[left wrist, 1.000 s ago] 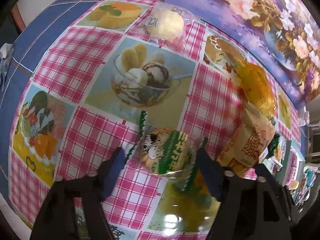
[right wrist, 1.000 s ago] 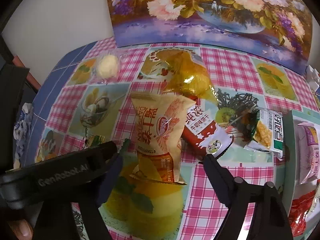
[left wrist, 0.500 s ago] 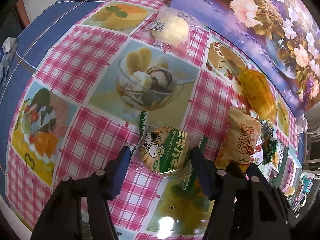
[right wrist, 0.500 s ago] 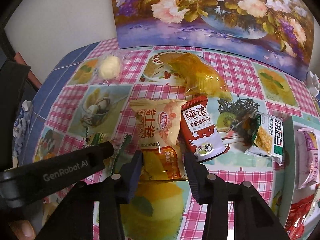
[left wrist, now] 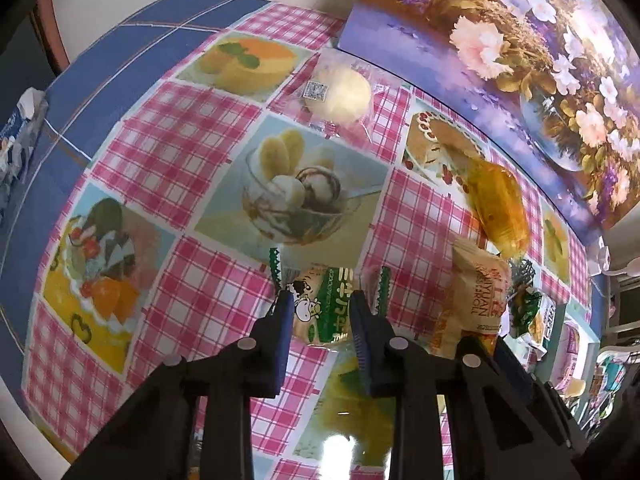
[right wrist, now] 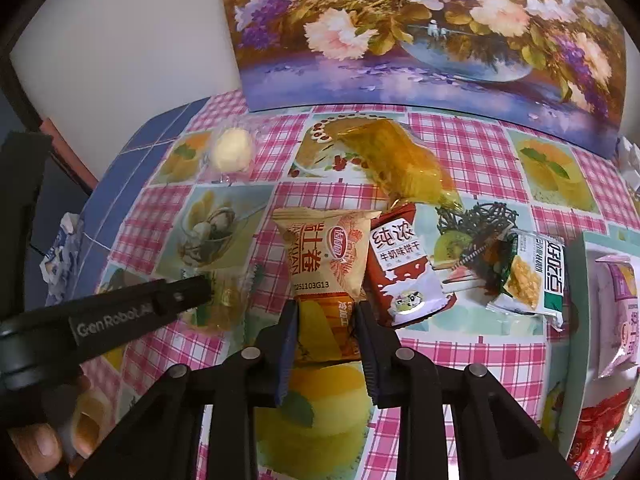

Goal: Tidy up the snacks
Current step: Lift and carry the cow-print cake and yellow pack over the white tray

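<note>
Left gripper (left wrist: 320, 316) clamps the green cow packet (left wrist: 322, 306); right gripper (right wrist: 326, 320) clamps the orange packet (right wrist: 326, 264)

Both grippers point down — the left gripper (left wrist: 320, 312) and right gripper (right wrist: 326, 320) have just squeezed onto a snack each.

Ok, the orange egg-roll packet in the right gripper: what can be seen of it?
The orange egg-roll packet is a puffy, glossy pillow pouch, tan above and deeper orange below, with a red oval logo, a printed code and crimped ends. It lies lengthwise on the checked tablecloth, its right edge against the brown milk-biscuit packet. The right gripper has just closed its jaws on the near end.
</note>
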The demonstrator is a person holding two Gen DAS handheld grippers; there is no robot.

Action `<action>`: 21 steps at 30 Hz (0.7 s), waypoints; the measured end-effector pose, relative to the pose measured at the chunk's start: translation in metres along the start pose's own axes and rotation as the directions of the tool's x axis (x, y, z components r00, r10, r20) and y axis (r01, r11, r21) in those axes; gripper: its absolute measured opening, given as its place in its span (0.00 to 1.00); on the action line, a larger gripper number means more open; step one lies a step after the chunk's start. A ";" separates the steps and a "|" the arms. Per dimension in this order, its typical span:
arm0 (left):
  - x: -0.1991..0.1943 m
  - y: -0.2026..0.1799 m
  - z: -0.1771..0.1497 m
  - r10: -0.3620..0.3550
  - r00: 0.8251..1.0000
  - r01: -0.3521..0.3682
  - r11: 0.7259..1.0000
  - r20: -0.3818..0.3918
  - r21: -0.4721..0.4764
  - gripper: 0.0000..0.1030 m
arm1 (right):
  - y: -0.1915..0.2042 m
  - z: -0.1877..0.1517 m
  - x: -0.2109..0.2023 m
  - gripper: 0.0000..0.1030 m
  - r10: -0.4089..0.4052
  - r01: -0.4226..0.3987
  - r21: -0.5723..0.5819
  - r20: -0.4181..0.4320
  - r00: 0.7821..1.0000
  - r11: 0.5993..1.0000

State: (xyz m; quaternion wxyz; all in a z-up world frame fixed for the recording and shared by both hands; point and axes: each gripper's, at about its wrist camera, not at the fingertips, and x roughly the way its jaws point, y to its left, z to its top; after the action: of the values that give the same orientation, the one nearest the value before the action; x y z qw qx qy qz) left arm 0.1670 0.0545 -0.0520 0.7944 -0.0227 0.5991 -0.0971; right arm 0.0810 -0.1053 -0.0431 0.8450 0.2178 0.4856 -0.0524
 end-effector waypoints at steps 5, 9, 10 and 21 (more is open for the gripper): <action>0.005 0.005 0.000 -0.015 1.000 0.015 0.999 -0.008 -0.038 0.30 | -0.006 0.003 -0.007 0.29 0.016 -0.017 0.023 0.011 1.000 1.000; 0.012 0.005 0.001 -0.006 1.000 0.005 0.999 -0.016 -0.036 0.58 | -0.008 0.003 -0.007 0.29 0.022 -0.022 0.031 0.005 1.000 0.999; 0.014 0.005 0.001 -0.012 1.000 0.011 0.999 -0.019 -0.038 0.58 | -0.008 0.003 -0.006 0.29 0.023 -0.023 0.034 0.001 1.000 0.999; 0.033 -0.016 -0.005 0.052 0.999 -0.052 0.998 -0.006 0.032 0.61 | -0.010 0.000 -0.001 0.29 0.024 -0.023 0.039 -0.026 0.999 0.999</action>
State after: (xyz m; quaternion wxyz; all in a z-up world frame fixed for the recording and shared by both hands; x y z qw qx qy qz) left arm 0.1687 0.0329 -0.0825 0.7948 0.0060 0.6007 -0.0862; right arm 0.0770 -0.1146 -0.0454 0.8346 0.2405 0.4932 -0.0491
